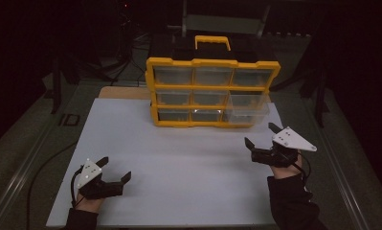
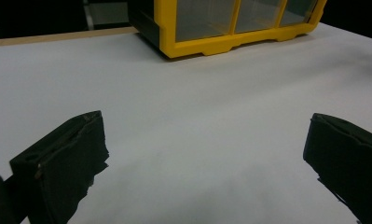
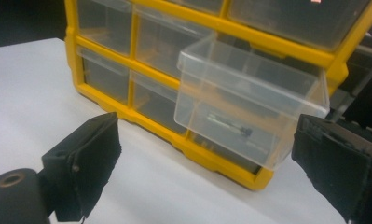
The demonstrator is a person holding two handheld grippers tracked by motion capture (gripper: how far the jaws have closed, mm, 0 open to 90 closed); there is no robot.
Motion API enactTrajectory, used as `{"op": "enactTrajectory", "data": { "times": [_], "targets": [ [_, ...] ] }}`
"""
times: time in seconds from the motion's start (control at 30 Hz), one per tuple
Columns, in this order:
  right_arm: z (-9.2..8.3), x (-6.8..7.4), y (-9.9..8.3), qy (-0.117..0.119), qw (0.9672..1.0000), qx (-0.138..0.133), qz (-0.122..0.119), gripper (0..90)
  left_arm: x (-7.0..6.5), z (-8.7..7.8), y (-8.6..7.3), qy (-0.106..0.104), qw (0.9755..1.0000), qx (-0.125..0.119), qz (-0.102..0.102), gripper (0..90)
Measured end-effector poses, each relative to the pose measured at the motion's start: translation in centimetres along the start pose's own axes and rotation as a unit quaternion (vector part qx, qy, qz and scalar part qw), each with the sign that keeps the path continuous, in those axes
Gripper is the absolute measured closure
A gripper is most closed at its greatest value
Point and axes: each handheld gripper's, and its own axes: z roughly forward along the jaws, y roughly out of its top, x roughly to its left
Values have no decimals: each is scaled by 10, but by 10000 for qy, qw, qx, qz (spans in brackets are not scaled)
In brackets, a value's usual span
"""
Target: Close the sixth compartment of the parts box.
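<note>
A yellow organiser with clear drawers in three rows stands at the back of the white board. Its middle-right drawer is pulled out toward me; in the right gripper view this drawer holds a small dark metal part. My right gripper is open, a short way in front of that drawer, with nothing between its fingers. My left gripper rests open near the board's front left corner, far from the organiser.
The organiser carries a yellow handle on top. A wooden edge shows behind the board at the left. Metal rails run along both sides of the table. White board surface lies open between the two grippers.
</note>
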Motion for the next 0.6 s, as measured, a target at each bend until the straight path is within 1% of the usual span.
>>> {"op": "enactTrajectory", "data": {
  "times": [0.1, 0.27, 0.3, 0.33, 0.47, 0.6],
  "targets": [
    [6, -1, -6, -36, 9999, 129, 3, 97, -1, 0, 0, -1, 10000, 21, 27, 0],
    [14, -3, -15, -11, 9996, 242, 160, 97, -1, 0, 0, -2, 10000, 9, 34, 0],
    [16, -4, -16, -7, 9995, 280, 158, 99, -1, 0, 0, 2, 10000, 12, 33, 0],
    [17, -4, -18, -35, 9994, 316, 143, 122, -1, 1, 0, 7, 10000, 21, 28, 0],
    [23, -6, -22, -7, 9990, 392, 222, 128, 0, 0, -1, 13, 10000, 28, 33, 0],
    [28, -8, -27, -12, 9985, 504, 219, 148, 0, 0, 0, 23, 10000, -12, 27, 0]
  ]
}}
